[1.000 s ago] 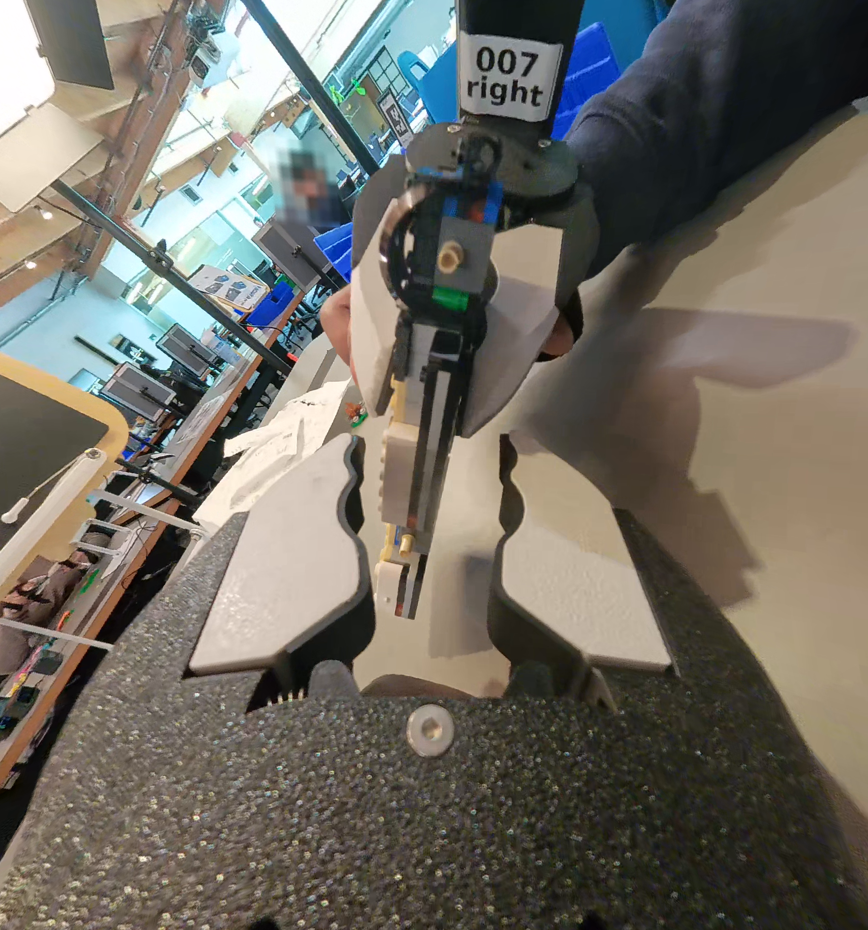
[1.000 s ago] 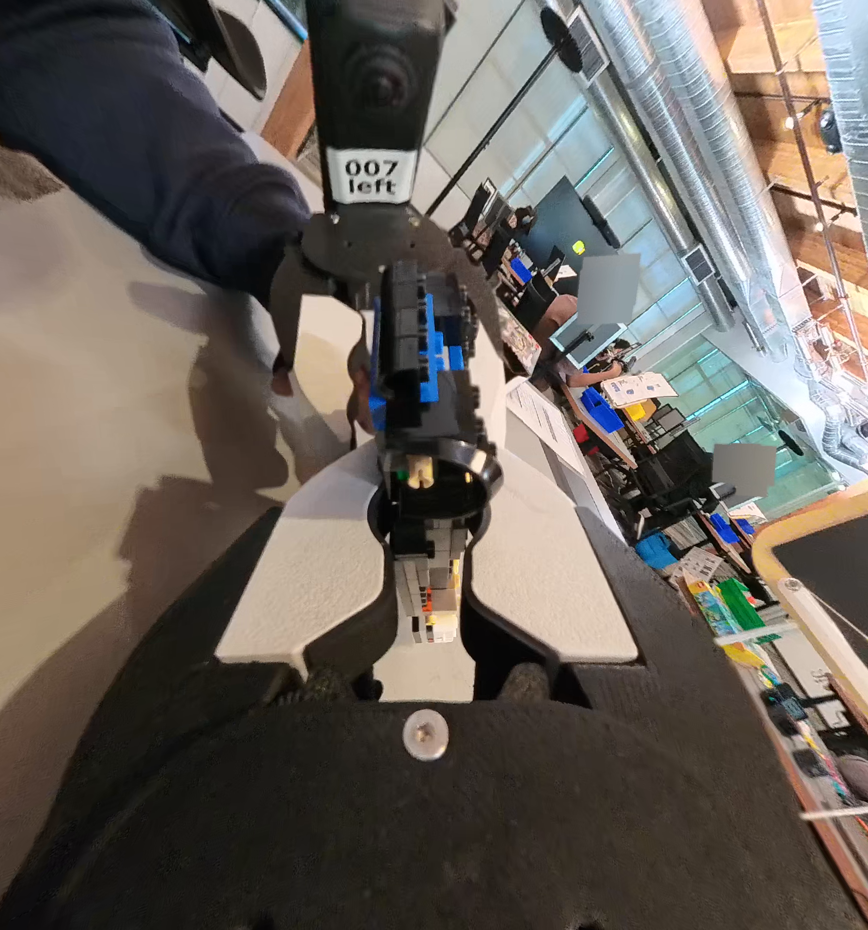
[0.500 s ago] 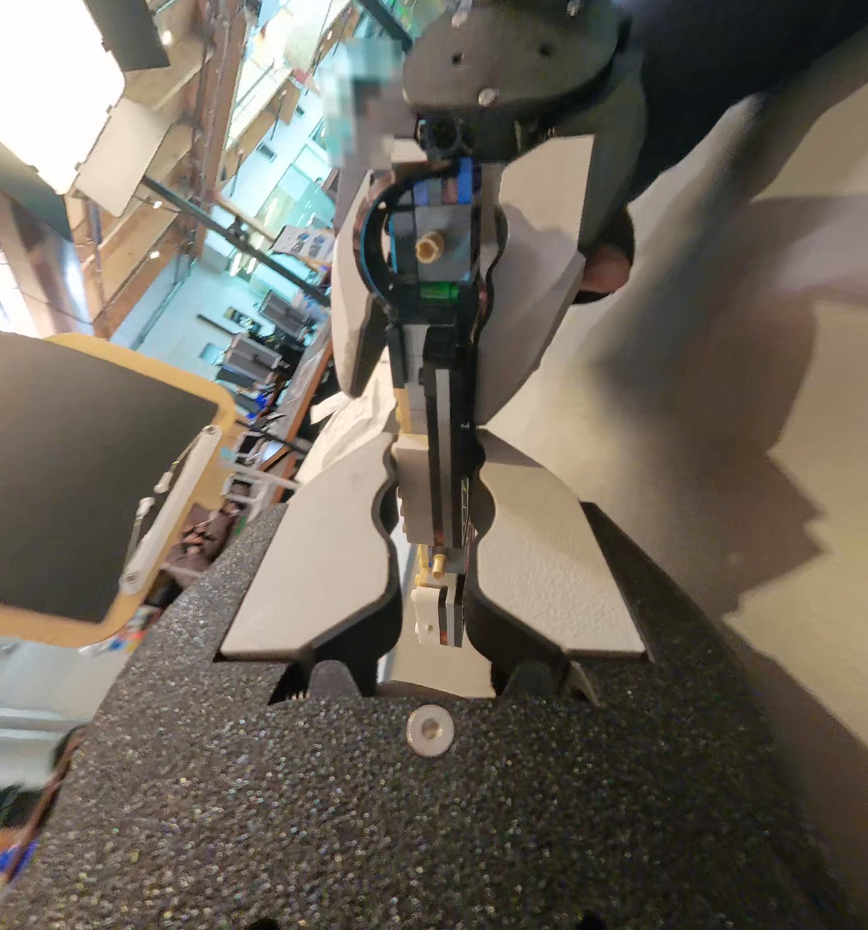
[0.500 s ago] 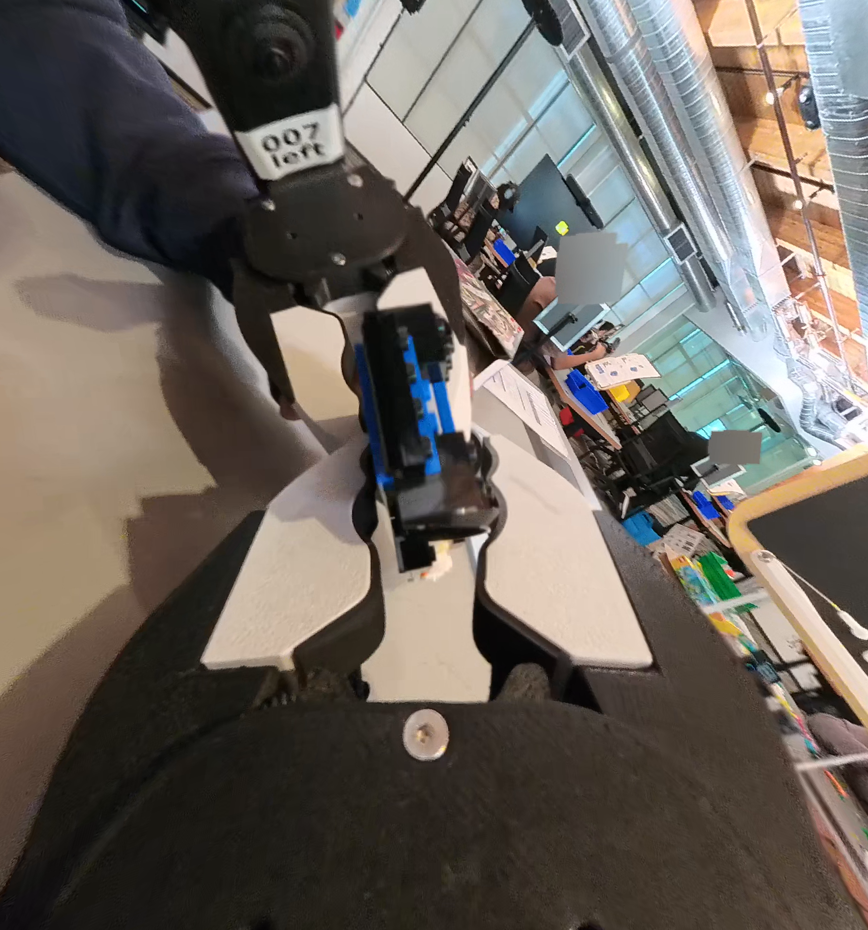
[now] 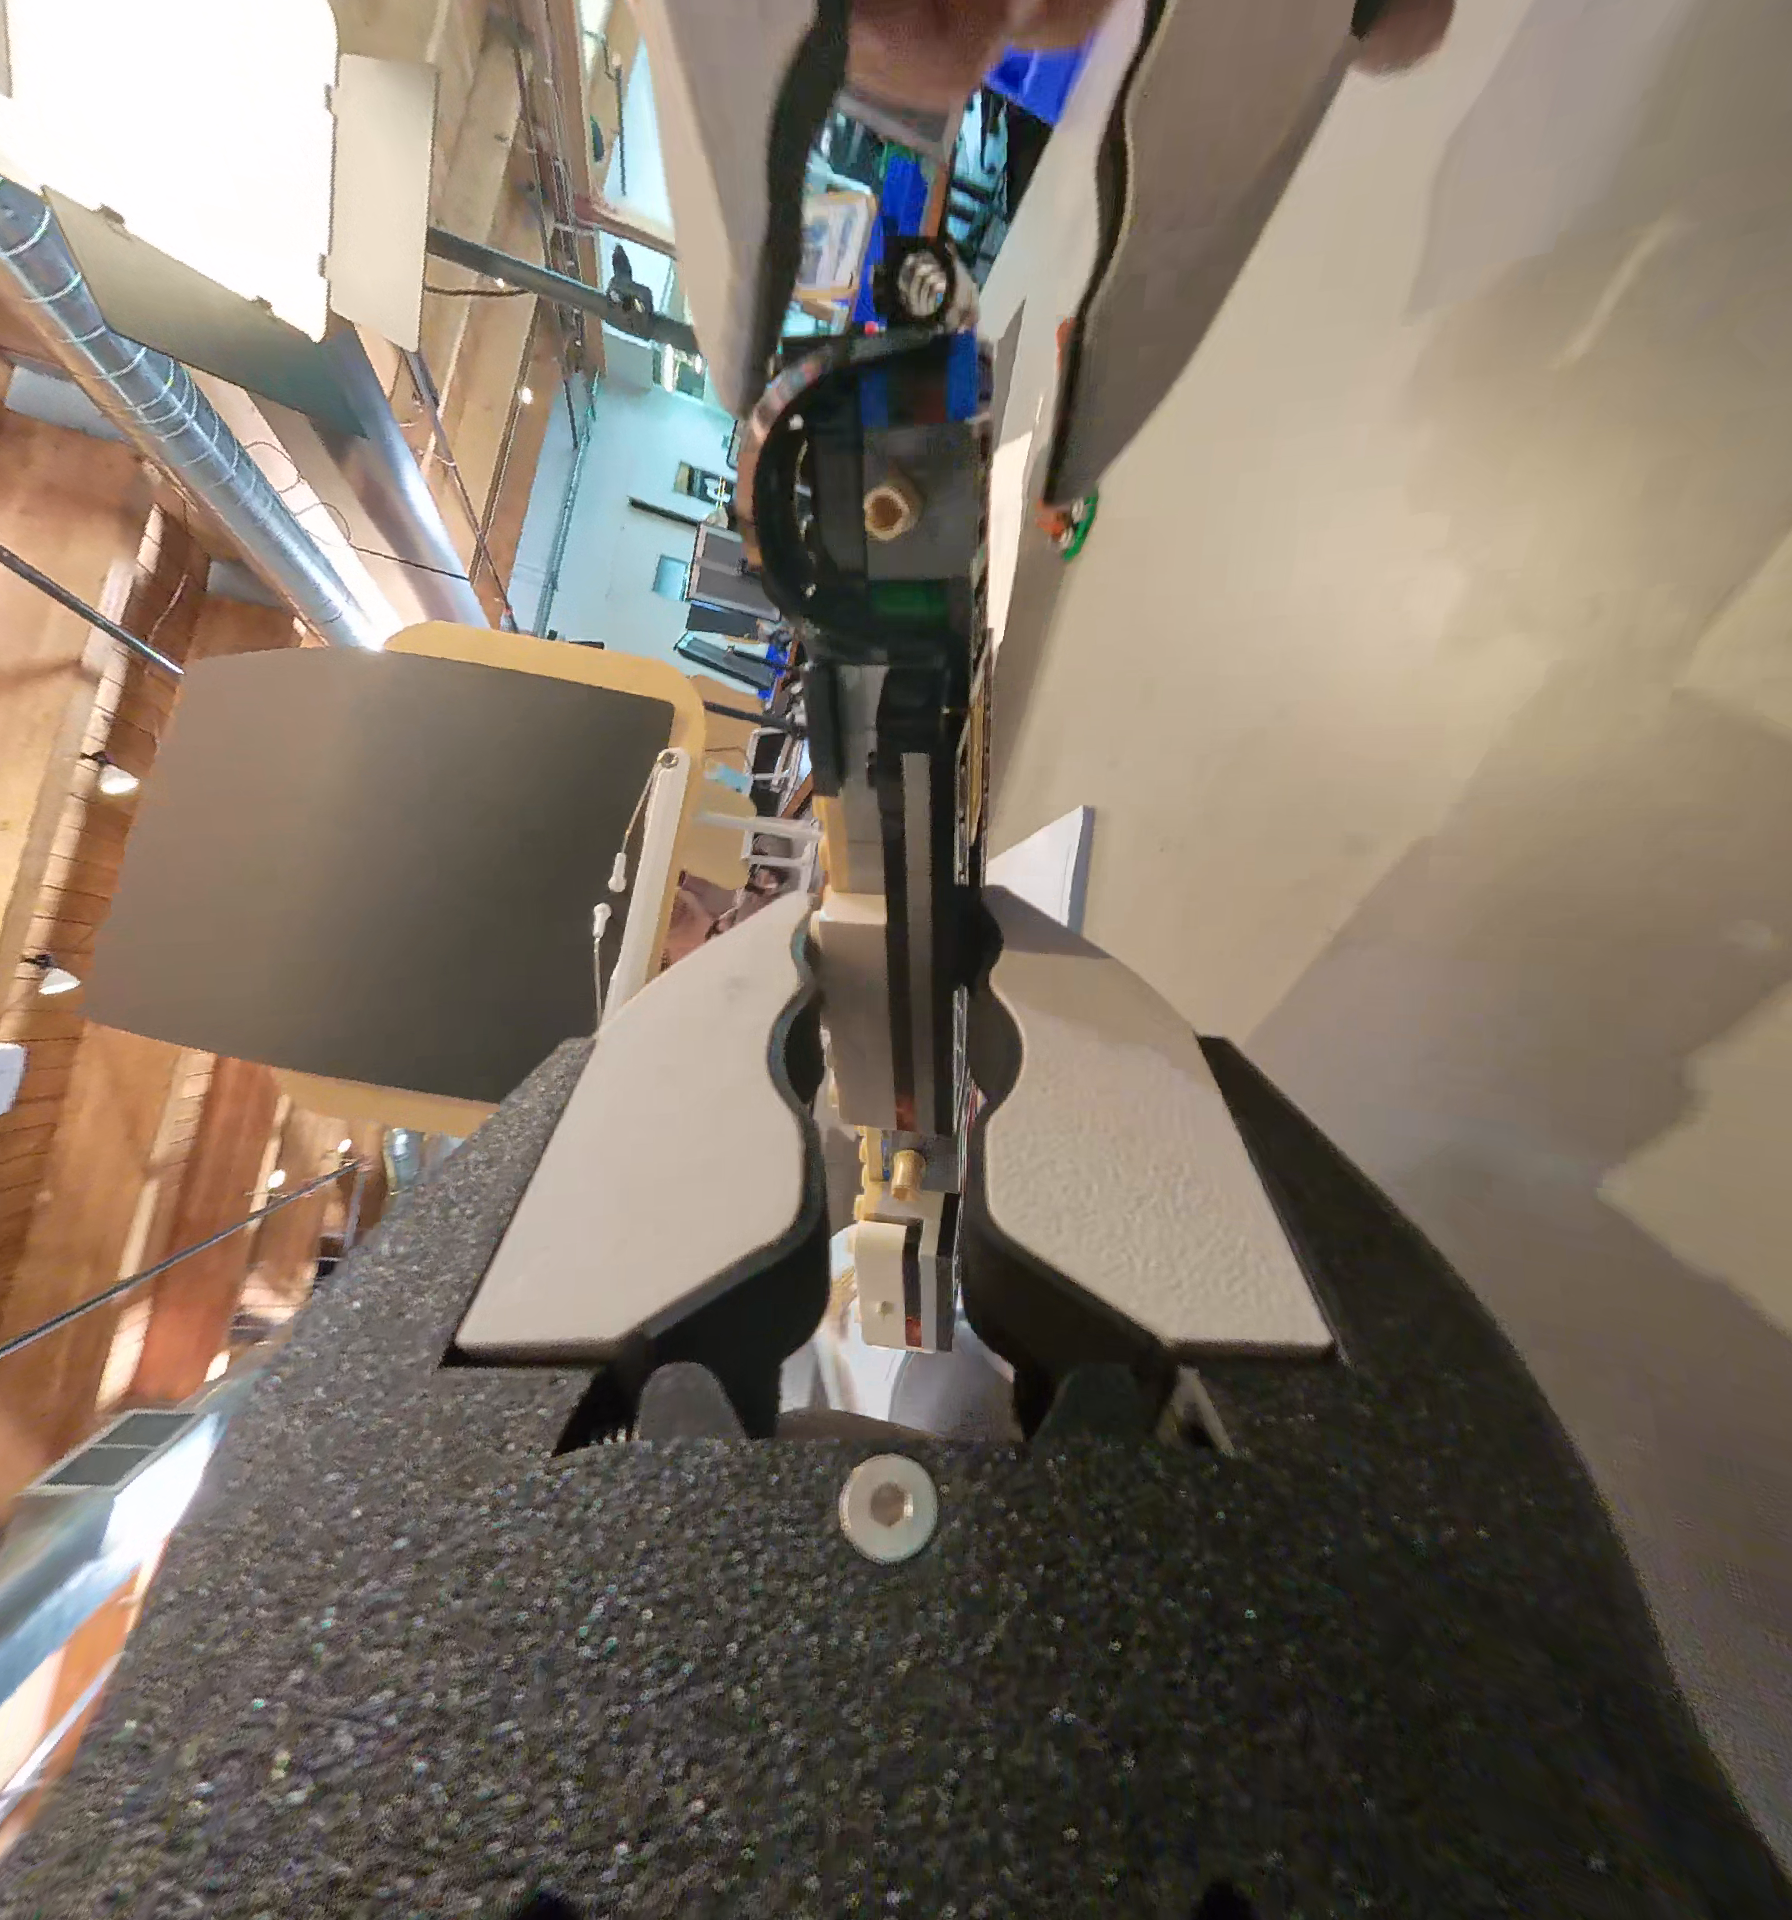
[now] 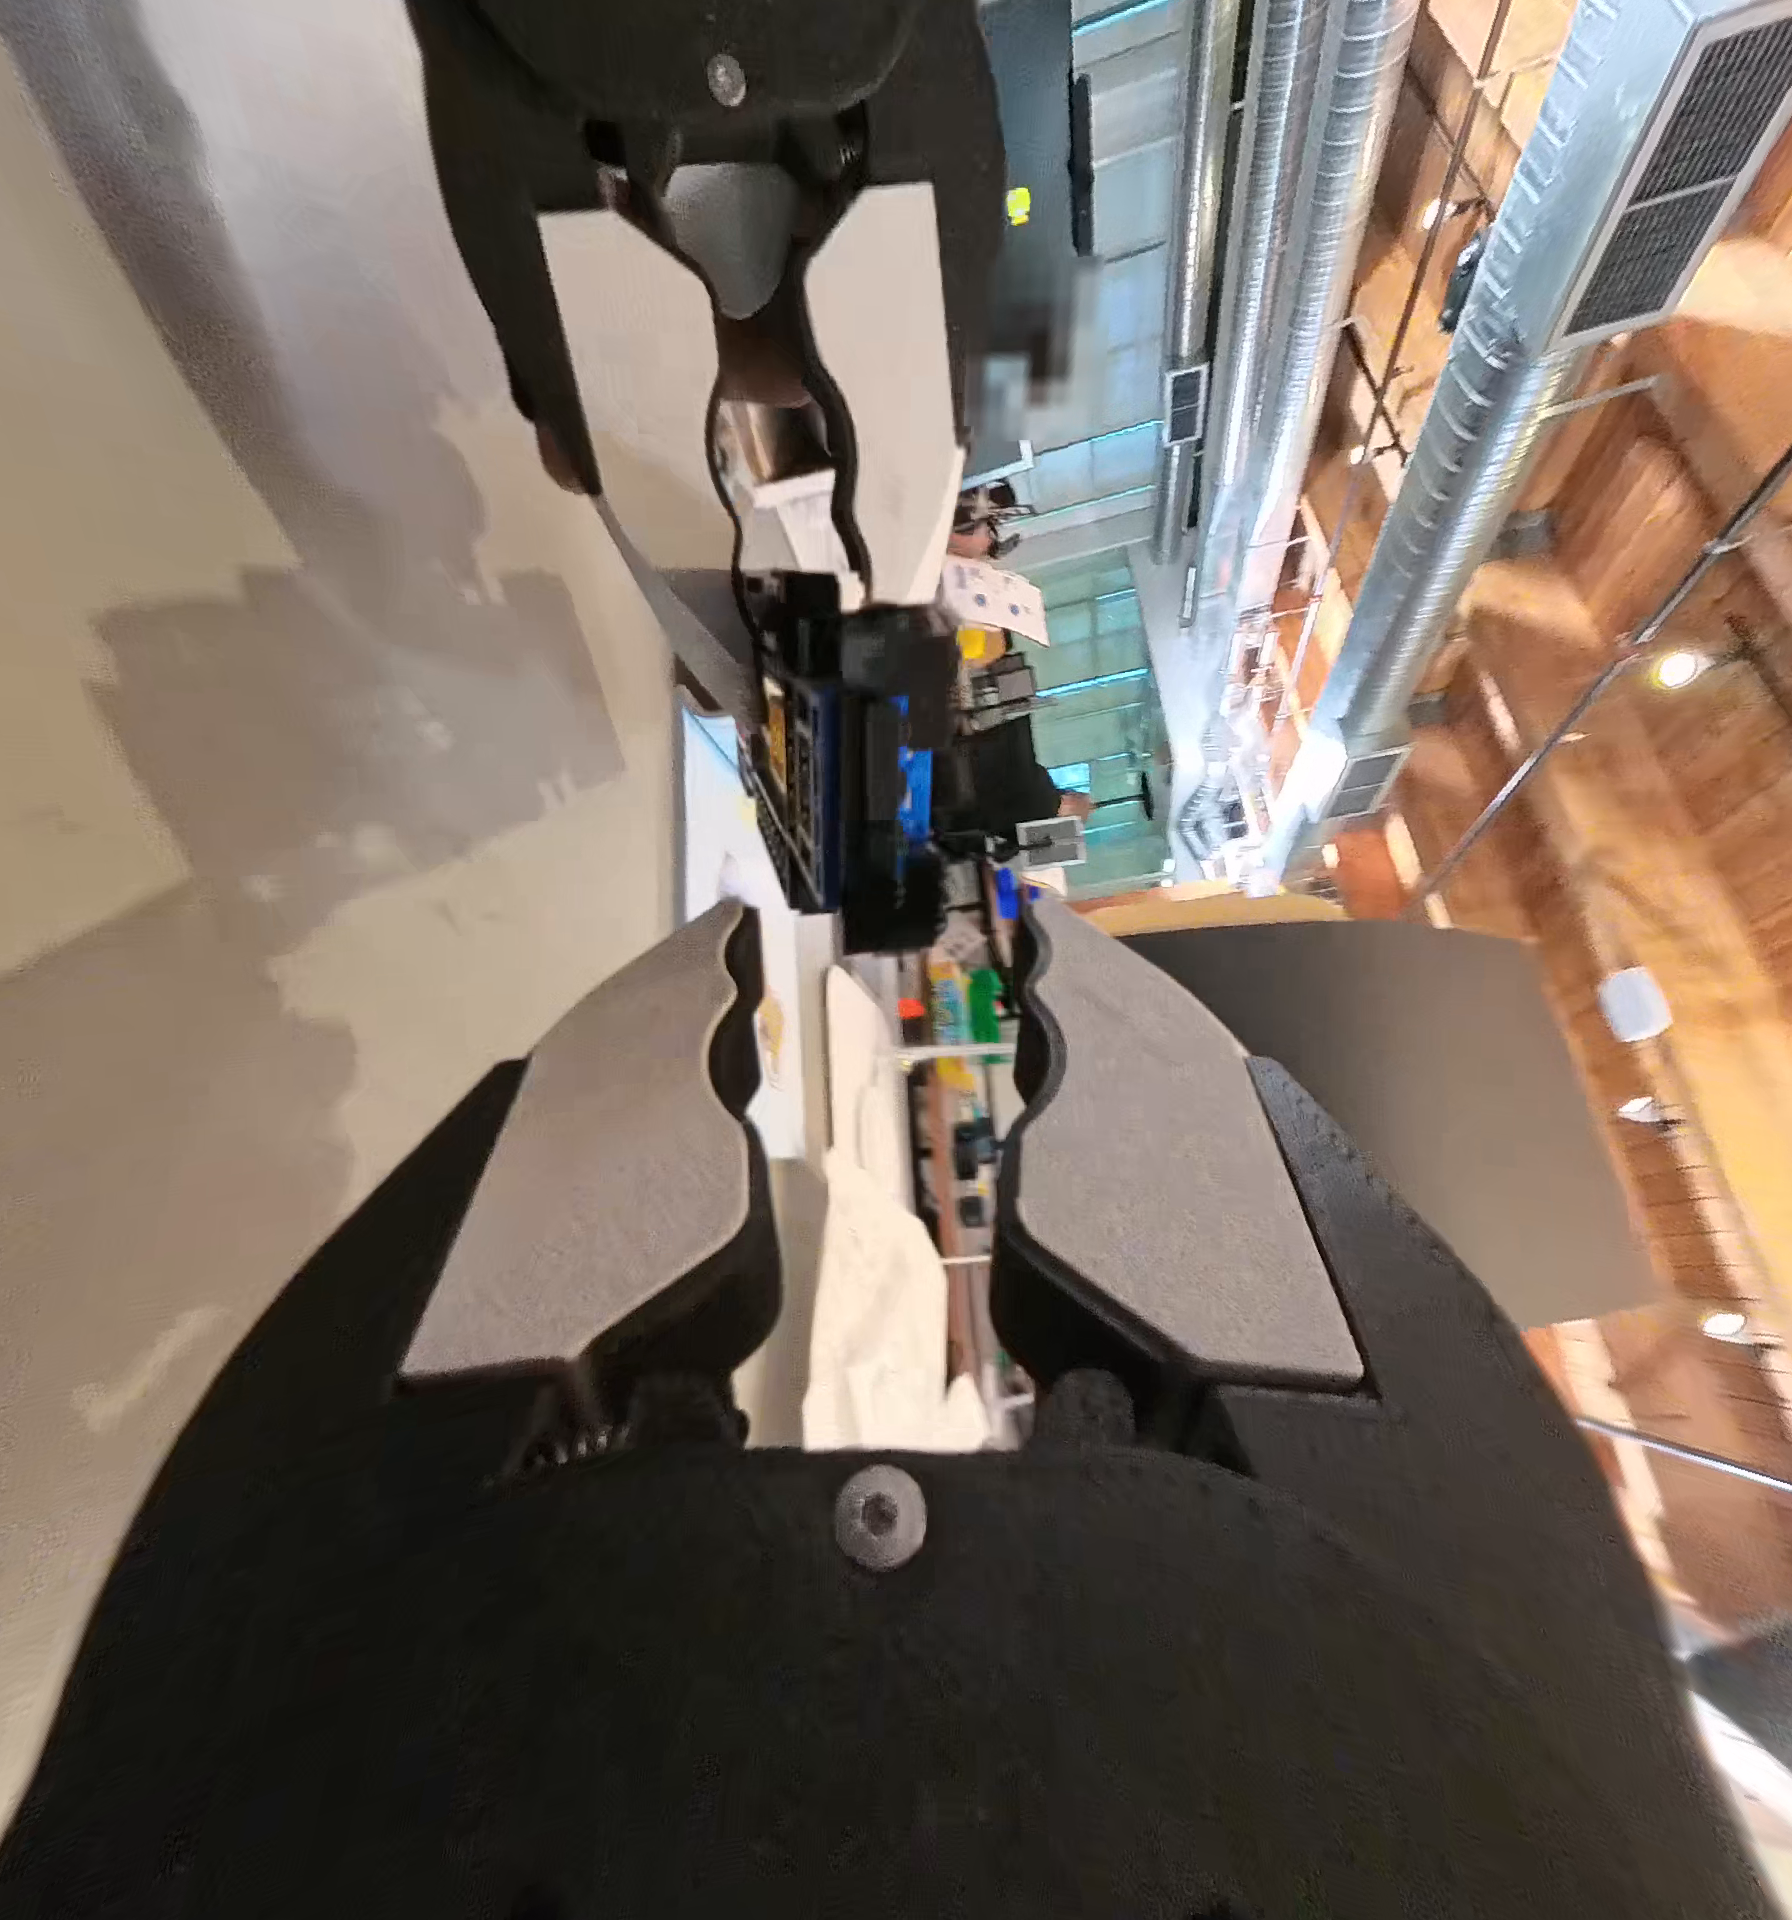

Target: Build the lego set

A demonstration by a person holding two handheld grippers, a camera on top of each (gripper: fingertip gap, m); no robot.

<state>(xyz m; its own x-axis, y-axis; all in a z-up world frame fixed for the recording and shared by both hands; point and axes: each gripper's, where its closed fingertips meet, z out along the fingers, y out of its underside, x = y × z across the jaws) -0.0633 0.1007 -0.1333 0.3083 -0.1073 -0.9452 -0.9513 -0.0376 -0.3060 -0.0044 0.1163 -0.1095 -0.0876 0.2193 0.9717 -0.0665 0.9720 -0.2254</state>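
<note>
A: What has the left tool (image 5: pixel 897 935) got?

B: It is clenched on a long toy-brick model (image 5: pixel 897 790), its grey fingers (image 5: pixel 684 1091) pressed against both flanks of the near end. The model is black, grey and tan, with a black arch, a blue strip and a green brick at the far end. It is held in the air beside the pale surface (image 5: pixel 1443 727).

A: And the right tool (image 6: pixel 887 935)?

B: Released. Its jaws stand apart with nothing between them; the model's black and blue end (image 6: pixel 850 769) sits just past its fingertips (image 6: pixel 663 1060), not touching them. In the left wrist view its two grey fingers flank the far end of the model with clear space on each side.

A: Any containers?

B: Only far off. Blue bins (image 5: pixel 1017 73) show at the top of the left wrist view, too blurred to tell what is in them. A crumpled white plastic bag (image 6: pixel 881 1309) lies on the surface below the right tool; its contents cannot be made out.

A: Anything with writing?

B: A printed white sheet (image 6: pixel 726 831) lies flat on the surface by the model, and another printed sheet (image 6: pixel 996 597) sits farther back. Both are too blurred to read. A black board with a tan frame (image 5: pixel 372 852) stands at the side.
</note>
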